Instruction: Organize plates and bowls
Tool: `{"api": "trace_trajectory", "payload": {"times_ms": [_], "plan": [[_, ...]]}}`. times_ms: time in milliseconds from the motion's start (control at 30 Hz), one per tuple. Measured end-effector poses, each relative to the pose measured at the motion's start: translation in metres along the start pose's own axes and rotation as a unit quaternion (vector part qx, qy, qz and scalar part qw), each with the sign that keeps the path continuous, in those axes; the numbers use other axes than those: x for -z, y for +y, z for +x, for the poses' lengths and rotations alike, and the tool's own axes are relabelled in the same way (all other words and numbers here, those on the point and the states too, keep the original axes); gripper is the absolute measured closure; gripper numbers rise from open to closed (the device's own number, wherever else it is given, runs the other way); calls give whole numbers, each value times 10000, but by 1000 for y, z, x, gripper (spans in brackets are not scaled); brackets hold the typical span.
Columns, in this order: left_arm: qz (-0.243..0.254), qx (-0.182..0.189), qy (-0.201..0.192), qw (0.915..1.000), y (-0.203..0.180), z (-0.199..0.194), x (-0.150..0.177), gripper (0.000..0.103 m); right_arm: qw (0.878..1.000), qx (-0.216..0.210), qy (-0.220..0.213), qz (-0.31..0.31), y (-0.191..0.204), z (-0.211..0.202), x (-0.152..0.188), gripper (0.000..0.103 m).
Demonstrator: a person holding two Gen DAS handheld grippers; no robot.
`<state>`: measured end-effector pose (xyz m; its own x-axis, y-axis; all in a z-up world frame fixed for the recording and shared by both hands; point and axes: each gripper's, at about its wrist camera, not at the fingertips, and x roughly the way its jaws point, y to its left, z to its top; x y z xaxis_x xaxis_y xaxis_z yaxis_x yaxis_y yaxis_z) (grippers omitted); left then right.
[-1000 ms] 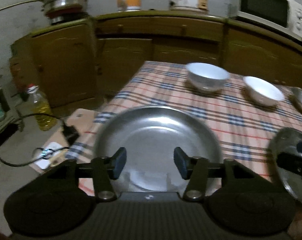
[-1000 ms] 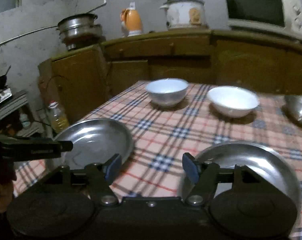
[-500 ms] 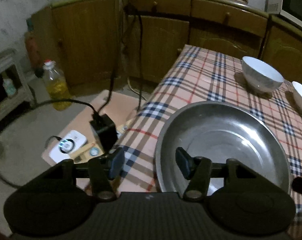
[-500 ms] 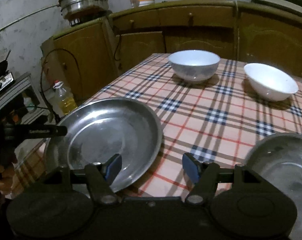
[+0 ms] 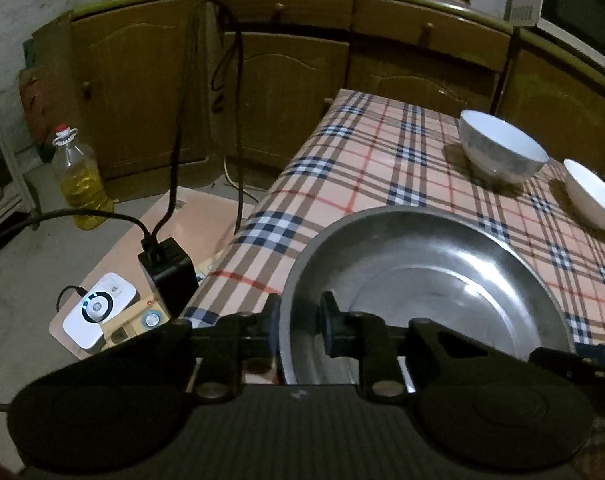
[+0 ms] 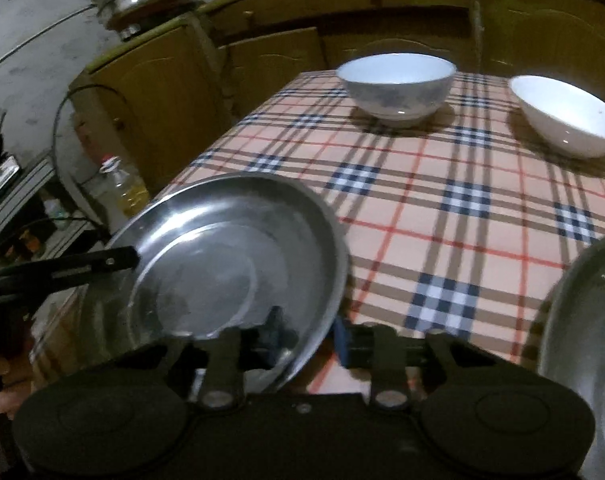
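A steel plate lies at the near left corner of the plaid table. My left gripper is closing its jaws on the plate's left rim, and its pads press on the metal. In the right wrist view my right gripper is closing on the near right rim of the same steel plate, rim pinched between its pads. The left gripper's finger shows on the plate's far side. A second steel plate lies to the right. A blue-patterned bowl and a white bowl stand further back.
Beside the table on the left, a low board carries a black power adapter with cables and a white device. An oil bottle stands on the floor. Wooden cabinets line the wall behind.
Both grippers have shut their jaws on the near steel plate's rim. The right gripper shifted left from the second plate to this one. The left gripper came round to its left rim.
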<state>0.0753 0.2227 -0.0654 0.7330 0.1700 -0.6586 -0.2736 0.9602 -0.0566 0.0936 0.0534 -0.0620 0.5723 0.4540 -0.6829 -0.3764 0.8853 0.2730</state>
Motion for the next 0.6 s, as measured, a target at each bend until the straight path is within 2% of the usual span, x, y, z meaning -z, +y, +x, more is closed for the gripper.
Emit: {"api": "trace_trajectory", "payload": {"times_ms": [367, 600], "plan": [[160, 109, -259, 9995, -17, -28, -8, 85, 9981, 231, -498, -266, -3, -37, -12, 78], [278, 75, -571, 9980, -34, -56, -23, 85, 9961, 262, -787, -306, -5, -68, -22, 78]]}}
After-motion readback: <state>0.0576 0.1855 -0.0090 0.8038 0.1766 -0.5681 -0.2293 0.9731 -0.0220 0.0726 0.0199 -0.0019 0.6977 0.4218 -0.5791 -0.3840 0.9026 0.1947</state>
